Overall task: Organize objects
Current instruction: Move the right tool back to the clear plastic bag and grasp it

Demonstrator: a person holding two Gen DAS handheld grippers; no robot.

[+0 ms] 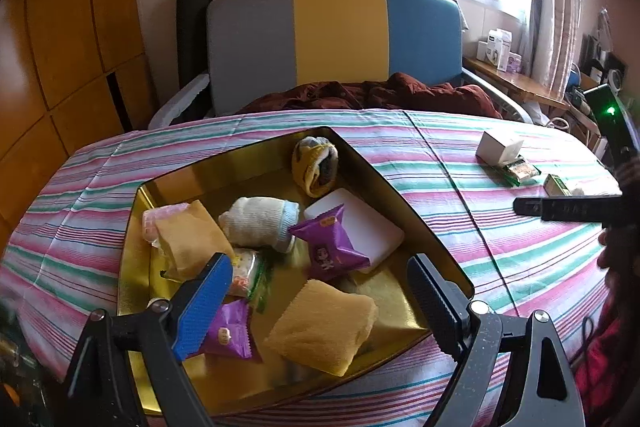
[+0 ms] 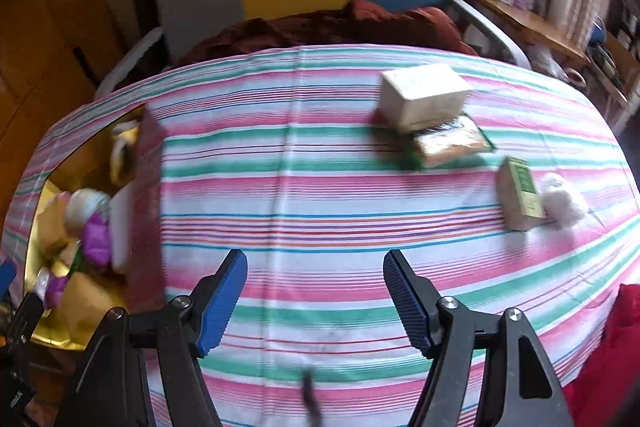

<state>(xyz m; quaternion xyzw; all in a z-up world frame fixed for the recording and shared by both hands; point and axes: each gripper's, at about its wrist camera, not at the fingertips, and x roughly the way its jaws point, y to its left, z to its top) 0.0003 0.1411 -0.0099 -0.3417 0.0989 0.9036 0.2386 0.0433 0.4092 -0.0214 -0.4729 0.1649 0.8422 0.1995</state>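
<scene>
Left gripper (image 1: 320, 291) tilts down over the gold tray (image 1: 420, 203), jaws wide, empty; right gripper (image 2: 316, 291) angles down over bare striped cloth (image 2: 320, 195), jaws parted, empty, white box (image 2: 424, 95) beyond

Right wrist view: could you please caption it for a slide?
Open right gripper above striped tablecloth, white box beyond.
</scene>
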